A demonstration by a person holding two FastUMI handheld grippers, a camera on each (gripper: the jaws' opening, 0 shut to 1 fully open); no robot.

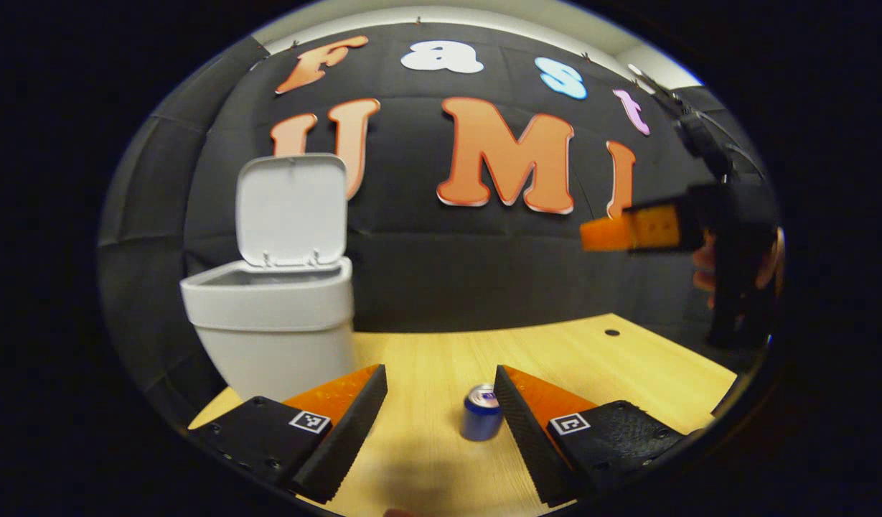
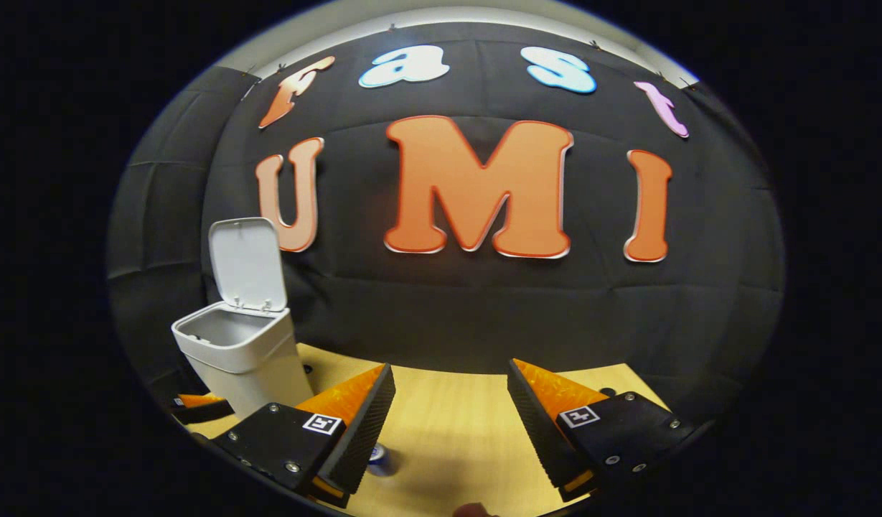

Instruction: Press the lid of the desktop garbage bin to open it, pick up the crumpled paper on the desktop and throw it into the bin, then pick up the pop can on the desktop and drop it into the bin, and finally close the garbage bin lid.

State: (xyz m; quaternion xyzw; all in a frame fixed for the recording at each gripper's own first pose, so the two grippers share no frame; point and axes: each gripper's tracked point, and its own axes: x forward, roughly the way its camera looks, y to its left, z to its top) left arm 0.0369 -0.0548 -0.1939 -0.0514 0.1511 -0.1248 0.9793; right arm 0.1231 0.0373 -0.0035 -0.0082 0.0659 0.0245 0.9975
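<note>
The white bin [image 1: 275,316] stands at the left of the wooden table [image 1: 426,352], its lid [image 1: 290,208] swung up and the mouth uncovered. A blue pop can [image 1: 481,411] stands upright on the table between the fingers of my left gripper [image 1: 439,373], close to the right-hand finger; the gripper is open and touches nothing. In the right gripper view the bin [image 2: 240,352] is at the lower left, and the can [image 2: 378,459] peeks out low behind one finger. My right gripper [image 2: 451,373] hangs open above the table, holding nothing.
In the left gripper view the right gripper [image 1: 591,235] hovers high at the right, held by a hand [image 1: 706,269]. A small dark hole [image 1: 612,332] marks the table's far right. The table's back edge meets the black wall.
</note>
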